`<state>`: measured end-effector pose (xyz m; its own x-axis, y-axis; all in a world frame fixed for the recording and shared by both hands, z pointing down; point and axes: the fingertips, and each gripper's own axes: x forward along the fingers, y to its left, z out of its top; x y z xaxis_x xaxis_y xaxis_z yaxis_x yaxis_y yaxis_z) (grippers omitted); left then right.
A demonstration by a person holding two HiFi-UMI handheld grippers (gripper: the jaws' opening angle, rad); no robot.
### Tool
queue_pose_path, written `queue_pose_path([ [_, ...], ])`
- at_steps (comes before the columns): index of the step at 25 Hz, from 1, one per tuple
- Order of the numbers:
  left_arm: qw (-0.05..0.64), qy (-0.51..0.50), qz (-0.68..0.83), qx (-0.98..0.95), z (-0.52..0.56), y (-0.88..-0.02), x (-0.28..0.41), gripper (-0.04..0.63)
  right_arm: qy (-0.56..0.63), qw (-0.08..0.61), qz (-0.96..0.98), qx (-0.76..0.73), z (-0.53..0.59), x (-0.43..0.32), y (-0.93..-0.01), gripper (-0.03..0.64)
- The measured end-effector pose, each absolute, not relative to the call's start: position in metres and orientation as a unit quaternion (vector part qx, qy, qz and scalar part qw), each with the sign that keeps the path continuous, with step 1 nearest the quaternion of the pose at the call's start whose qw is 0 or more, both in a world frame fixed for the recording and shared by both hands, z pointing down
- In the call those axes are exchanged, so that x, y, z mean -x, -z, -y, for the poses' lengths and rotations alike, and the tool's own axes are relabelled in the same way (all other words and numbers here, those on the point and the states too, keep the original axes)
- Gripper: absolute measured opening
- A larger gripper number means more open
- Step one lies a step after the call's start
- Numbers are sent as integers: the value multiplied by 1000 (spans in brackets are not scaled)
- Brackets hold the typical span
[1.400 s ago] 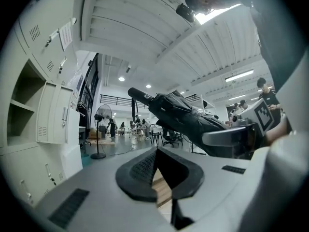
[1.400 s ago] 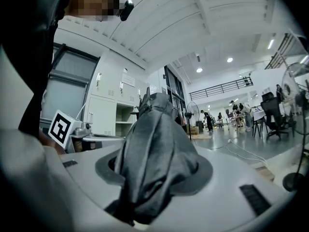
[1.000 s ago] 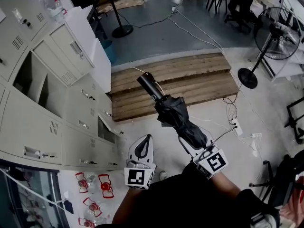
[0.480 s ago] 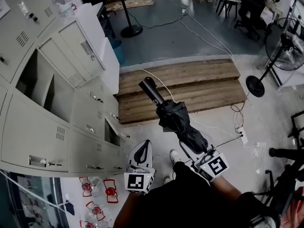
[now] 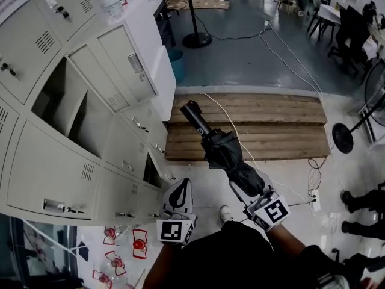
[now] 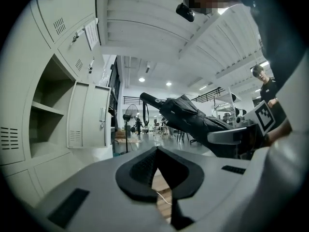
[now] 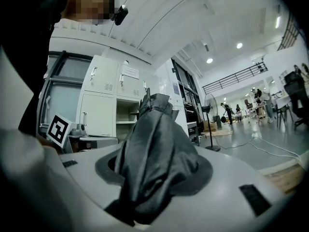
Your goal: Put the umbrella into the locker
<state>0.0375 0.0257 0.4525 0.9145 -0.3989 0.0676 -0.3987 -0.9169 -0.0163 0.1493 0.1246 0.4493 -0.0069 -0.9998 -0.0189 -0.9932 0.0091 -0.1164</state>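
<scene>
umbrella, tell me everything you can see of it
The umbrella is black and folded, its fabric canopy bunched in loose creases. A black cylindrical handle sticks out at the far end. The right gripper holds it in the air with its jaws shut on the canopy's near end. It points away from the person, handle first and tilted slightly up. In the head view it hangs above the wooden platform, beside the lockers, touching neither.

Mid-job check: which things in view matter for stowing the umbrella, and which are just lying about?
For the job:
umbrella, clamped in the right tongs
open locker compartment
left tongs, shut and empty

Lying about:
wooden platform
fan stand
white floor cable
plastic bottle
</scene>
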Motion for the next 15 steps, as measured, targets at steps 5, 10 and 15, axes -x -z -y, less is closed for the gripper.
queue_pose_path([
  [5,3,41,-248,968,4,-448,-53,-3,31,42,-742,668,-82,-174,-450,212],
  [10,0,58,-301,952,29,-452,-59,-3,30,43,-771,635,-50,-189,-451,212],
  [15,-4,50,-326,944,40,-452,-63,-3,33,41,-795,604,-25,-190,-458,212],
])
